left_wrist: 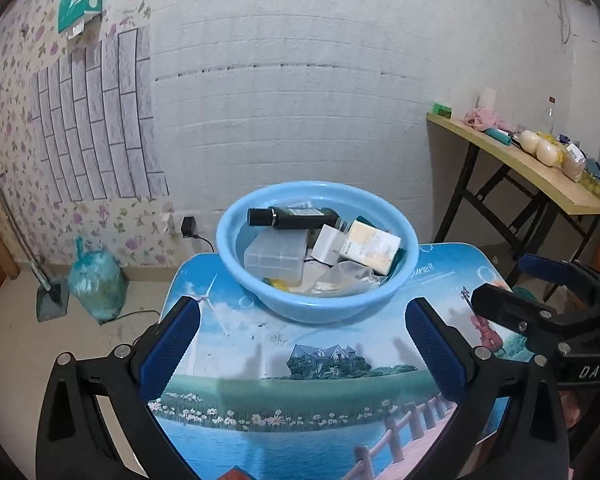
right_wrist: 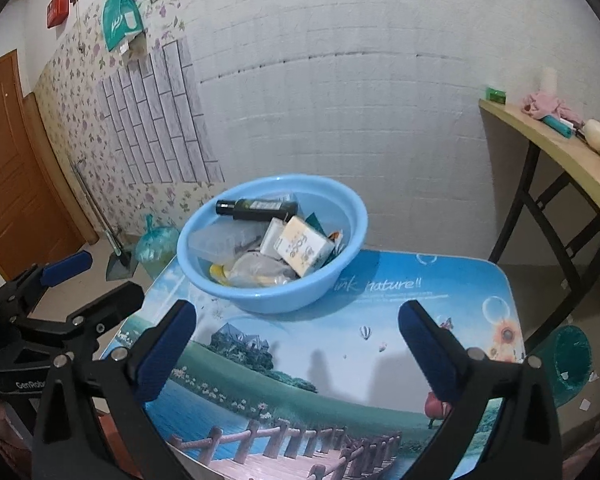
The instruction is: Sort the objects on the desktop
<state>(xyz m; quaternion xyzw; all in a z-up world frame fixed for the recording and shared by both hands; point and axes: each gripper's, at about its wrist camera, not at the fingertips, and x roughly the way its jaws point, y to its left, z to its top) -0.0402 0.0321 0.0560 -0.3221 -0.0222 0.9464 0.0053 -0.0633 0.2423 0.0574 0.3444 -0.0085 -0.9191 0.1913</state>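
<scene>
Blue basin (left_wrist: pixel 316 300) of sorted clutter near far table (left_wrist: pixel 260 360) edge, bare tabletop in front, left gripper (left_wrist: pixel 304 344) and right gripper (right_wrist: pixel 296 344) spread wide, empty, side by side.

A basin (left_wrist: pixel 316 280) is sitting on the far part of a small desk (left_wrist: pixel 300 400), close to the wall behind it. Inside the basin, a bottle (left_wrist: pixel 296 217) is lying on its side at the back, a lidded box (left_wrist: pixel 274 258) is resting at the left, and a carton (left_wrist: pixel 370 248) is leaning at the right. A filled bag (left_wrist: pixel 96 284) is sitting on the floor to the desk's left. A side table (left_wrist: pixel 540 168) is standing to the right.
</scene>
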